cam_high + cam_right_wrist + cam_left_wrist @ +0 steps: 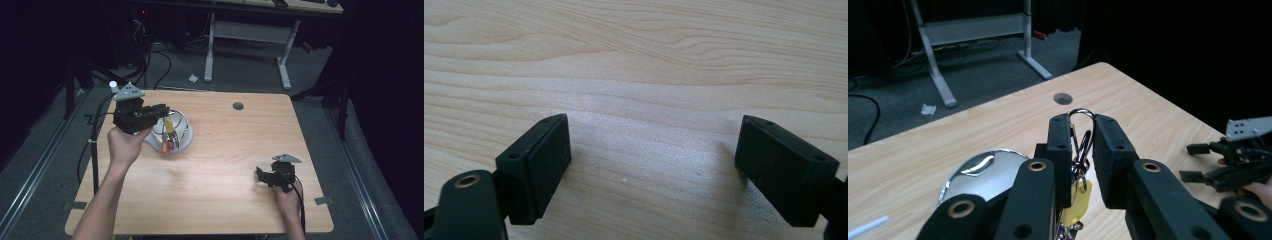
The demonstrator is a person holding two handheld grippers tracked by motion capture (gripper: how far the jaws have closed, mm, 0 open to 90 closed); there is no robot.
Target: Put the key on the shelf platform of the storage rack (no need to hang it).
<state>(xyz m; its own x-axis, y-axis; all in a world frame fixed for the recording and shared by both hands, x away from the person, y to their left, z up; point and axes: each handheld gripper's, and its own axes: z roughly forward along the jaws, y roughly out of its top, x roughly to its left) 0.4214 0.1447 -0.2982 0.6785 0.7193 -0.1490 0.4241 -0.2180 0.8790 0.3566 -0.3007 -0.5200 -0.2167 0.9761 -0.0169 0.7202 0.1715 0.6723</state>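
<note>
Shiny keys [169,136] hang from the left gripper [1082,131], jaws shut on their ring, above the bowl [181,139] near the bench's left edge. Next: lower them in and let go. The right gripper [263,176] rests open.

A light wooden table [220,165] with a pale grain carries the scene. A small dark round hole [238,106] sits near its far edge. A shiny metal bowl [181,134] rests on its left part. A white stick [867,227] lies flat on the wood near the bowl. The table stands on grey floor [240,75].
</note>
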